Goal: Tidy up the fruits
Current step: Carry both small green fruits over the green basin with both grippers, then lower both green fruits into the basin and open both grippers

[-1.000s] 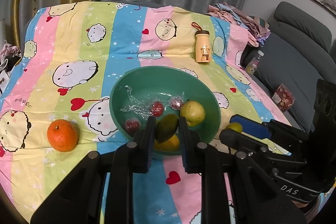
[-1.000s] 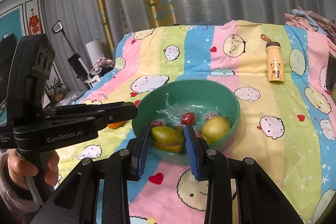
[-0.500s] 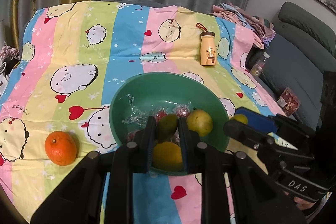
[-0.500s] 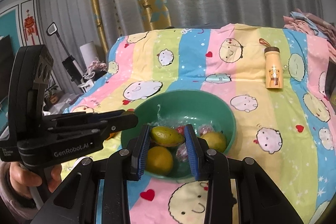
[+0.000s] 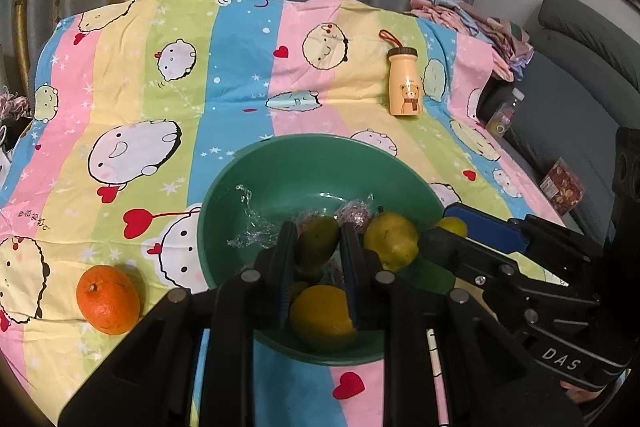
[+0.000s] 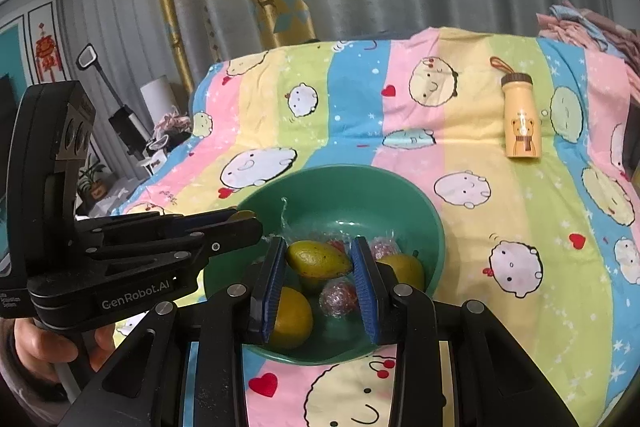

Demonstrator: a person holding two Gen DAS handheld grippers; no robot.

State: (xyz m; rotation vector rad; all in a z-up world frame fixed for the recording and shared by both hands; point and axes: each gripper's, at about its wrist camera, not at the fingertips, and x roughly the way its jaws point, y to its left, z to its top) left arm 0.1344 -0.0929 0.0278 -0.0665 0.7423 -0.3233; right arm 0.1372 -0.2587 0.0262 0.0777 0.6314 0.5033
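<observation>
The left gripper (image 5: pixel 317 231) is clamped on a dark green mango (image 5: pixel 318 247) and the right gripper (image 6: pixel 319 245) on a yellow-green mango (image 6: pixel 318 259). Both hang over the near half of the green bowl (image 5: pixel 304 141). The step looks like setting them in. To do it well, lower each one towards the bare far-left floor of the bowl, clear of the yellow citrus (image 5: pixel 322 315) and the plastic-wrapped red pieces (image 6: pixel 338 297). Open one gripper at a time, so the tools don't knock together. The left view alone shows the orange (image 5: pixel 108 299) out on the cartoon cloth (image 5: pixel 240 67), left of the bowl. The right view hides it behind the left tool but shows the hand (image 6: pixel 36 343) holding that tool
</observation>
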